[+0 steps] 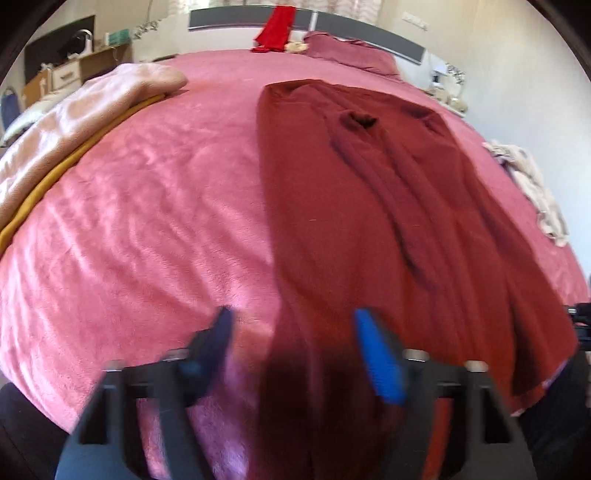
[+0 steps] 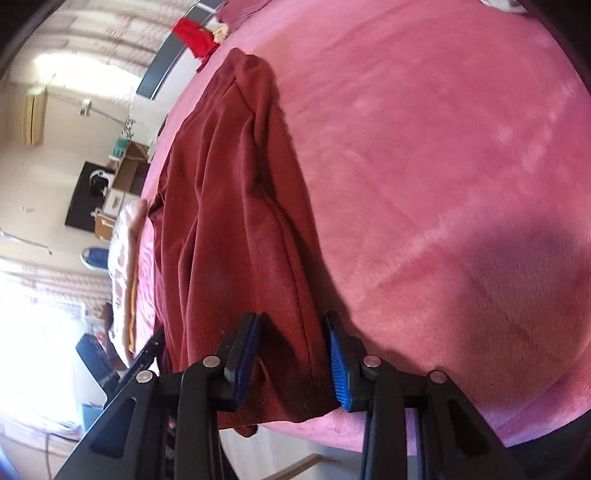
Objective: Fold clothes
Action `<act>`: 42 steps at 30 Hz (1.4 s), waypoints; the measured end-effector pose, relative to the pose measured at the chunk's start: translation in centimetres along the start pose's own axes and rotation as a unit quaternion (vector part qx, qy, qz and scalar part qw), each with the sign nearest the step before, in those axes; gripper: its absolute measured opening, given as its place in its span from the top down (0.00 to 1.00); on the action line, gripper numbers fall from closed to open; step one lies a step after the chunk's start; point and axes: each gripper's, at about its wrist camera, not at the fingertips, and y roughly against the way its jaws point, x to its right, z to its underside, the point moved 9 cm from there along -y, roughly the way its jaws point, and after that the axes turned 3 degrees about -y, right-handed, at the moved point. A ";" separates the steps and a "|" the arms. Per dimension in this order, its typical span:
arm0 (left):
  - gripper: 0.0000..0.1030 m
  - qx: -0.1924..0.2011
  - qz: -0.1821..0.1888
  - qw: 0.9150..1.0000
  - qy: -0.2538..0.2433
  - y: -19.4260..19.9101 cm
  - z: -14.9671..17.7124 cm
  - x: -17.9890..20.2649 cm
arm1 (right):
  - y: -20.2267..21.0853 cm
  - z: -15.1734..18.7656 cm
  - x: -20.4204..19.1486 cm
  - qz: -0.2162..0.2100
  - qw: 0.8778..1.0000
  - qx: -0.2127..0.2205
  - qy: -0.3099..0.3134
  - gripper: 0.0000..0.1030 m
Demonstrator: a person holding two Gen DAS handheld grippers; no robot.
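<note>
Across the near edge of the bed [image 1: 147, 206], both my grippers sit at the hem of the dark red garment [image 1: 369, 192]. My left gripper [image 1: 295, 347] has its jaws part-way apart, with a bunched fold of the red cloth running up between the blue pads; that view is blurred, so I cannot tell whether the pads press on the cloth or only flank it. My right gripper [image 2: 291, 354] has its jaws about equally narrow, and the thick folded edge of the same garment fills the gap, with both blue ribbed pads against the cloth, so I have hold of it there.

The garment is a plush, deep red piece laid lengthwise on the pink bedspread, stretching from my jaws toward the headboard [image 1: 369, 33]. Its long sides are folded in, leaving soft ridges running down its length, and a dark opening shows near the far end. Its near corner hangs slightly over the bed edge below my right gripper.

A folded pale pink blanket [image 1: 74, 125] with a mustard layer under it lies off to the left, well apart from the garment. A bright red cloth [image 1: 275, 27] hangs at the headboard.
</note>
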 end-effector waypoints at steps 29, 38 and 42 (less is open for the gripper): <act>0.25 -0.037 0.109 0.987 0.112 7.2 -8.4 -12.5 | -0.9 -0.3 0.0 -0.002 1.000 -0.004 -0.009 0.65; 0.21 -0.216 0.160 0.950 0.160 2.0 5.1 -4.6 | -0.9 -0.2 0.2 -0.010 1.000 -0.002 -0.014 0.66; 0.00 -0.177 0.141 0.967 0.121 1.8 5.4 -2.5 | -1.1 -0.3 0.1 -0.003 1.000 -0.005 -0.013 0.65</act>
